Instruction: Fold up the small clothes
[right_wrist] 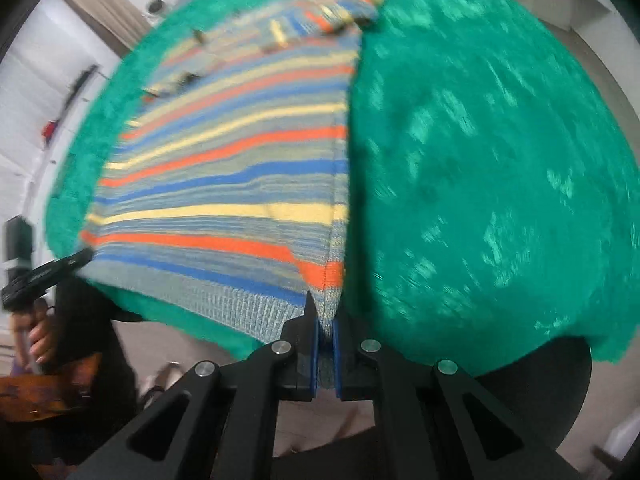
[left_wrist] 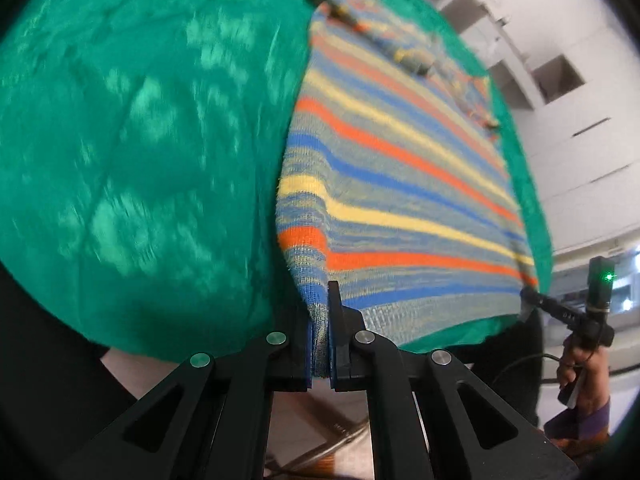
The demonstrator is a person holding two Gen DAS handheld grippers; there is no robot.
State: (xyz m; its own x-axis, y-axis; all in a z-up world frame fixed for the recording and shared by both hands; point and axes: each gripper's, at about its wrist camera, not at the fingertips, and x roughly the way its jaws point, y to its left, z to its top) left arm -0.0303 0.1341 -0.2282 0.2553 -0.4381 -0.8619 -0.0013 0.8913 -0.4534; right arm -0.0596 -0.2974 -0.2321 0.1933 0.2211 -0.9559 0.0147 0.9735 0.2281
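Striped knit garment [left_wrist: 400, 184] lies flat on the green-covered worktop [left_wrist: 140, 140]. Left hand-held gripper [left_wrist: 319, 336] is clamped on one hem corner, right hand-held gripper [right_wrist: 325, 332] on the other, probably to lift the hem for a fold. Garment extends toward 12 o'clock from each.

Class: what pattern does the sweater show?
Sweater: orange, yellow, blue stripes; left wrist view.

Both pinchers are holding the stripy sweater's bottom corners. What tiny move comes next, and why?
Probably lift both corners together and carry the hem toward the far collar end. The left gripper and right gripper are each shut on the striped sweater, which lies flat on the green cloth.
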